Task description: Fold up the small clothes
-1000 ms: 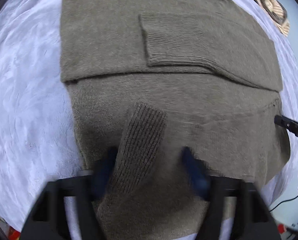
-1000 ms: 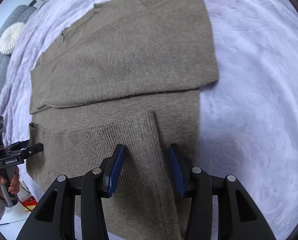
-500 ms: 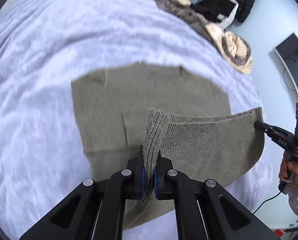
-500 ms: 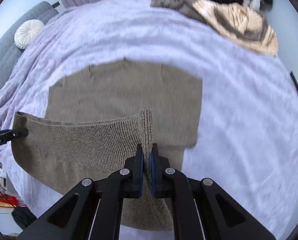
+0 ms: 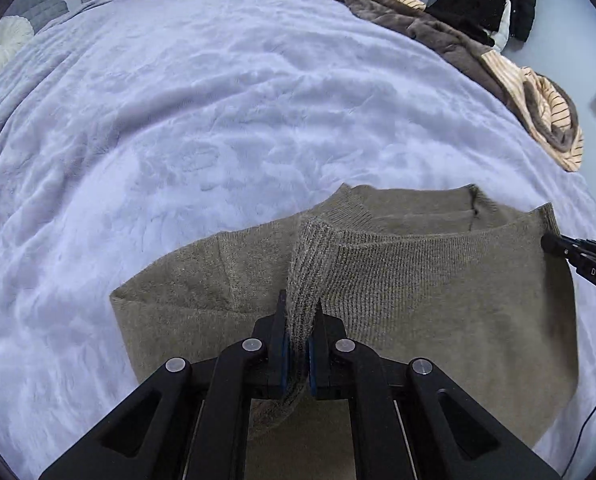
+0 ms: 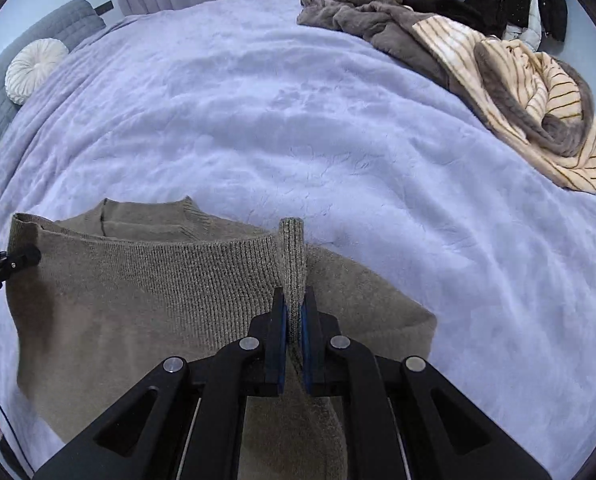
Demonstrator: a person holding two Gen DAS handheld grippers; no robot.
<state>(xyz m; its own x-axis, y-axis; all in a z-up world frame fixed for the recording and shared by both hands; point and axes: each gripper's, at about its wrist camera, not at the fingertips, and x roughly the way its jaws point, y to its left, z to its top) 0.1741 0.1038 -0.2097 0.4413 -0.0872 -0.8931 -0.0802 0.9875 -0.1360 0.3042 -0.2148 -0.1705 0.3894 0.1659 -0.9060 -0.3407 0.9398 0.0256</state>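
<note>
Bed: a wide bed (image 5: 225, 92) under a pale lilac plush blanket fills both views, with white curtains along the back wall.
Far left: a round white cushion (image 6: 33, 68) lies against a grey quilted headboard (image 6: 53, 24).
Sweater: the olive-brown knit sweater (image 5: 438, 312) lies on the near part of the bed. Its ribbed hem edge is lifted and stretched between my two claws, above the neckline and shoulders, which lie flat on the blanket beyond it.
Left claw: my left claw (image 5: 296, 344) is pressed together on a gathered ridge of ribbed hem, which stands up between the blue pads.
Right claw: my right claw (image 6: 293, 332) is likewise clamped shut on a narrow upright fold of hem at the other corner.
Far right: a heap of brown and cream-striped clothes (image 6: 530, 92) sits at the bed's far corner, with a black garment (image 5: 494, 4) behind it.
Left view only: my right claw's tip at the sweater's right edge, with a little of the hand below it, and a dark screen's edge on the wall.
Right view only: my left claw's tip at the hem's left corner, and a red object low at the left border.
</note>
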